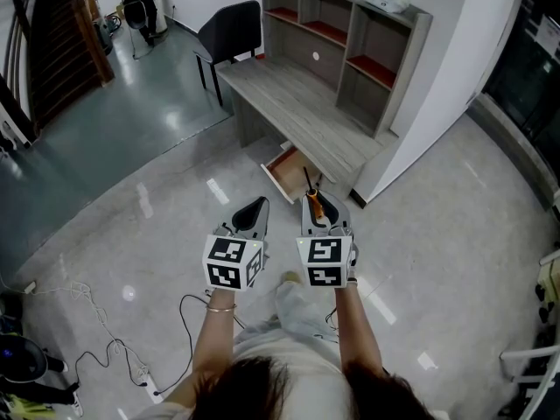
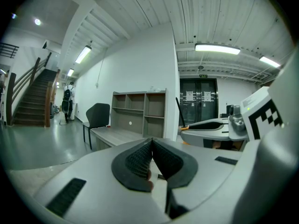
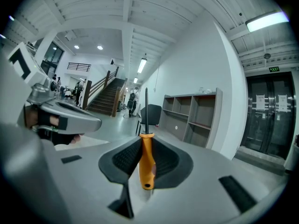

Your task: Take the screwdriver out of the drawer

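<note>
The screwdriver (image 3: 147,160) has an orange handle and a dark shaft. My right gripper (image 3: 145,149) is shut on the handle, with the shaft pointing up and forward. In the head view the screwdriver (image 1: 312,201) sticks out ahead of the right gripper (image 1: 316,206), held level well above the floor. The drawer (image 1: 286,171) hangs open under the grey desk (image 1: 297,110), some way ahead of both grippers. My left gripper (image 2: 150,149) is shut with nothing between its black pads; in the head view the left gripper (image 1: 252,211) sits just left of the right one.
A shelf unit (image 1: 350,42) stands on the desk against the white wall. A black chair (image 1: 229,33) is at the desk's far end. Cables (image 1: 96,339) trail over the floor at lower left. A staircase (image 2: 32,99) rises at the left.
</note>
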The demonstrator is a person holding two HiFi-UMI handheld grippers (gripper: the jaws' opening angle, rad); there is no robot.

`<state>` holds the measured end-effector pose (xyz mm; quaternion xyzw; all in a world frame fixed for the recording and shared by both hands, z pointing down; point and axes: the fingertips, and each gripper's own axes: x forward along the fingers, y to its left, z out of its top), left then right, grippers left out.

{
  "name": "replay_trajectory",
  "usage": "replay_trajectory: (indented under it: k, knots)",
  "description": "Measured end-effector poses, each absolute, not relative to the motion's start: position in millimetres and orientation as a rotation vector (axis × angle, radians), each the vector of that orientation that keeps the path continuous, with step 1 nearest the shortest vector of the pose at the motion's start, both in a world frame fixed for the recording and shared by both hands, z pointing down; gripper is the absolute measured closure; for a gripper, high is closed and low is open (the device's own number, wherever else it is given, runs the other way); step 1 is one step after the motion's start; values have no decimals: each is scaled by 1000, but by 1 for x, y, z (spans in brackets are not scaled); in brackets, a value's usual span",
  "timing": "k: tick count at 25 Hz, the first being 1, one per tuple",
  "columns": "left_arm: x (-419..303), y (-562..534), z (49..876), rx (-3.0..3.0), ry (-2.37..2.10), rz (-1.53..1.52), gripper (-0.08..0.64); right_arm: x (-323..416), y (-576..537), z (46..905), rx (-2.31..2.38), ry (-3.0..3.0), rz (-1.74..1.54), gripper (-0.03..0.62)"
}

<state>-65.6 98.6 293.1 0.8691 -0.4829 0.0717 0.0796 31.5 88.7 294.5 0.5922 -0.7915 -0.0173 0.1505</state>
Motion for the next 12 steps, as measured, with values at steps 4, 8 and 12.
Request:
replay_trajectory:
  k: [4, 8, 12]
  knots:
    - [-61, 97, 294, 2607, -1442, 223, 543, 37, 87, 295, 1714, -2262, -46, 508]
    - [-61, 99, 295, 2605, -1433, 221, 543, 38, 89, 295, 1722, -2264, -41, 508]
    - [-60, 100, 294, 2607, -1425, 213, 543, 39, 91, 295, 1724, -2266, -44, 508]
